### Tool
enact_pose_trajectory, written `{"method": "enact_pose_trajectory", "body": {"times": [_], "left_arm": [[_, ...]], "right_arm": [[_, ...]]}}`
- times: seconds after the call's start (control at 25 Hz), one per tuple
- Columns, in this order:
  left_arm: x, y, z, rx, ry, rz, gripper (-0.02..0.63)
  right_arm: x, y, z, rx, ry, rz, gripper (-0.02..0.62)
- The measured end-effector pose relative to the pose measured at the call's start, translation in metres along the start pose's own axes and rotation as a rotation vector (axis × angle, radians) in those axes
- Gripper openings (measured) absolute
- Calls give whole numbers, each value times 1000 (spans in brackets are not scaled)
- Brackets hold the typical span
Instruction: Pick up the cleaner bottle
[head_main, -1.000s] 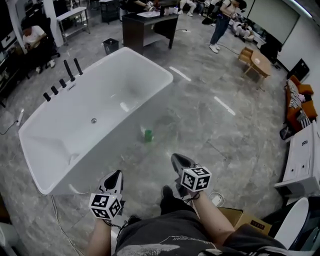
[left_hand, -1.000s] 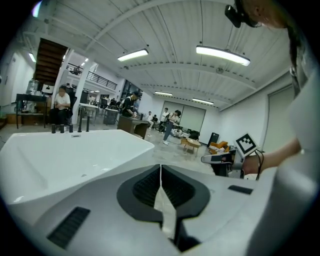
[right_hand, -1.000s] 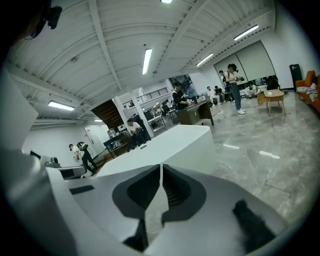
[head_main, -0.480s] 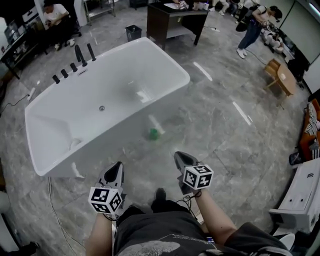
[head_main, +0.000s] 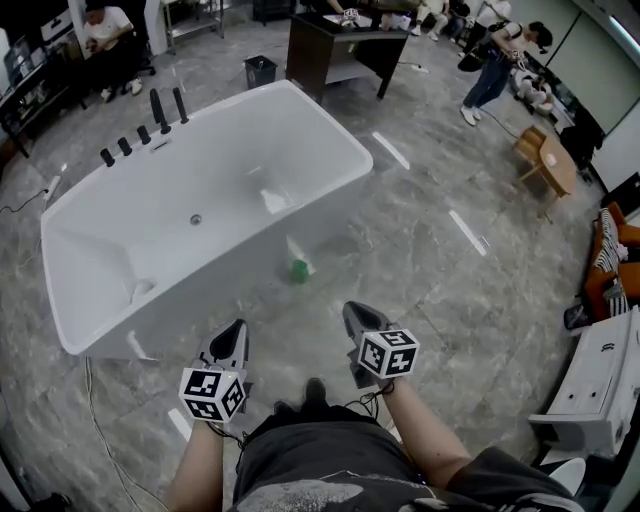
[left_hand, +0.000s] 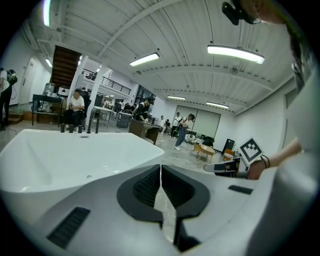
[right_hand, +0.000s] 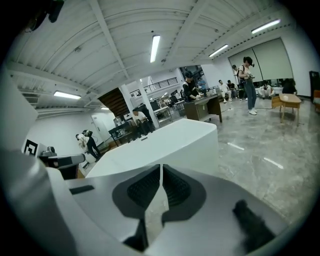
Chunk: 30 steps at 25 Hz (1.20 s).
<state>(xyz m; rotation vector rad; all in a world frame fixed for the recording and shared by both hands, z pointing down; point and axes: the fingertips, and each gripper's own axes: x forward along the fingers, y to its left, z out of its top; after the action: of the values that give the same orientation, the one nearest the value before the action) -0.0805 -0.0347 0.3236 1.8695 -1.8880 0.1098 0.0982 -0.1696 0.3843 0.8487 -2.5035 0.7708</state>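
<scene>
1. Green-capped and white-bodied, the cleaner bottle (head_main: 298, 260) rests on the grey stone floor (head_main: 430, 270), just beside the near wall of the white bathtub (head_main: 250, 150).
2. Long axis: it appears to run roughly from 12 to 6 o'clock in the head view, with the green end towards the person. Whether the bottle lies flat or leans cannot be told at this size.
3. Left hand-held gripper (head_main: 237, 330): the jaws are pressed together with nothing between them, confirmed in the left gripper view (left_hand: 160, 172). The bottle lies at about 1 o'clock from it.
4. Right hand-held gripper (head_main: 352, 314): the jaws are likewise closed and empty (right_hand: 161, 172). The bottle lies at about 11 o'clock from it.
5. Both hand-held grippers are apart from the bottle. Neither gripper view shows it.
6. Judgement: the right hand-held gripper is slightly nearer. Whichever one reaches must first spread its jaws, then close across the short width of the body.
</scene>
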Motion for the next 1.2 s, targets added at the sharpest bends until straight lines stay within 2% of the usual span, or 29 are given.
{"method": "enact_pose_trajectory", "body": {"times": [0.24,0.56,0.88,1.04,1.2], "left_arm": [[-7,11,-24,-12,20,-29,19],[17,22,-46,-35,36,-18,19],[97,47,-50,-40,49,53,18],[151,64,-64,-32,74,78,20],[208,95,-91,-68,88,124,20]], "right_arm": [[-18,5,-8,32,-35,-64,29],[1,-41,-38,48,9,-139,29],[94,-104,-29,-5,2,-124,30],[157,-143,-40,-36,75,-109,31],[225,-170,-65,-100,167,-72,40]]}}
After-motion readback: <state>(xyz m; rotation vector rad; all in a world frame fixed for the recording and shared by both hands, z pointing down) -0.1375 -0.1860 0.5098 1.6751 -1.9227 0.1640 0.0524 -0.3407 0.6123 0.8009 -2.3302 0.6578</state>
